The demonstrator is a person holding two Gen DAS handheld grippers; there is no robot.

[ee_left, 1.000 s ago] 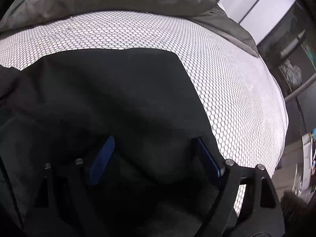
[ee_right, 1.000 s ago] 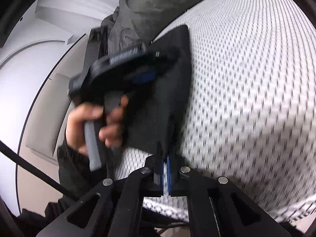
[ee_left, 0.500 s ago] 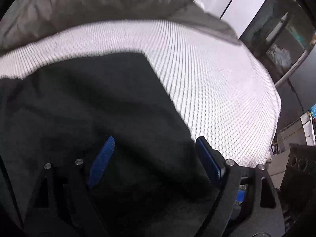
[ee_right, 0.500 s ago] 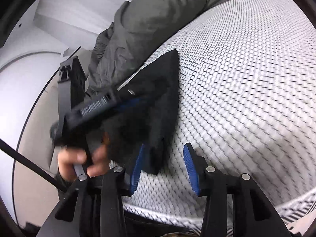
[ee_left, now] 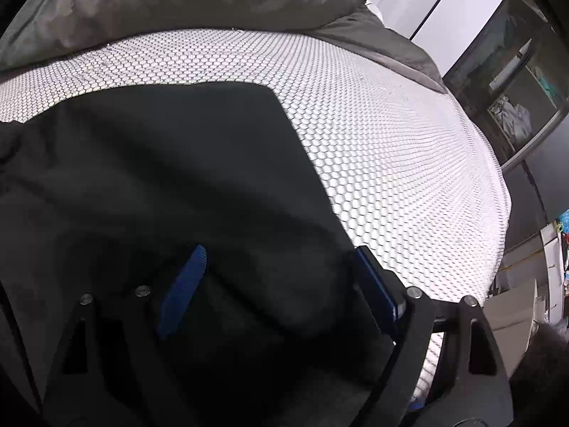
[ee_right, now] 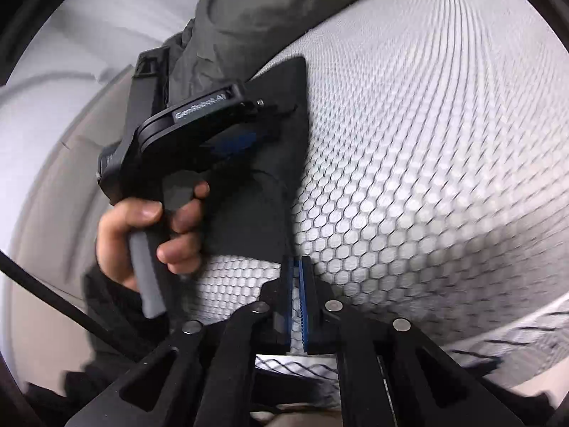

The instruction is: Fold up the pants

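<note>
Black fabric, the pants (ee_left: 170, 185), lies as a folded slab on the honeycomb-patterned white mattress (ee_left: 391, 149) of a bed, its far edge straight and its right corner cut at a slant. By my reading the fold is well along and the step in hand is taking a fresh hold for another fold or a squaring-up. The left tool (ee_left: 281, 284) hangs low over the near part of the cloth with its blue pads spread wide, cloth beneath and between them but nothing pressed. The right tool (ee_right: 295, 267) has just been closing and now stands pressed together right at the near corner of the pants; whether a thin edge of fabric is caught between the pads cannot be told, as white mesh shows through the slit lower down. In the right wrist view a hand (ee_right: 149, 227) holds the left tool's grey handle above the cloth. Next, the left pads would need to close on an edge before any lift. Open mattress lies to the right; a grey duvet (ee_left: 185, 3) crowds the far side, so folding rightward looks freest.
</note>
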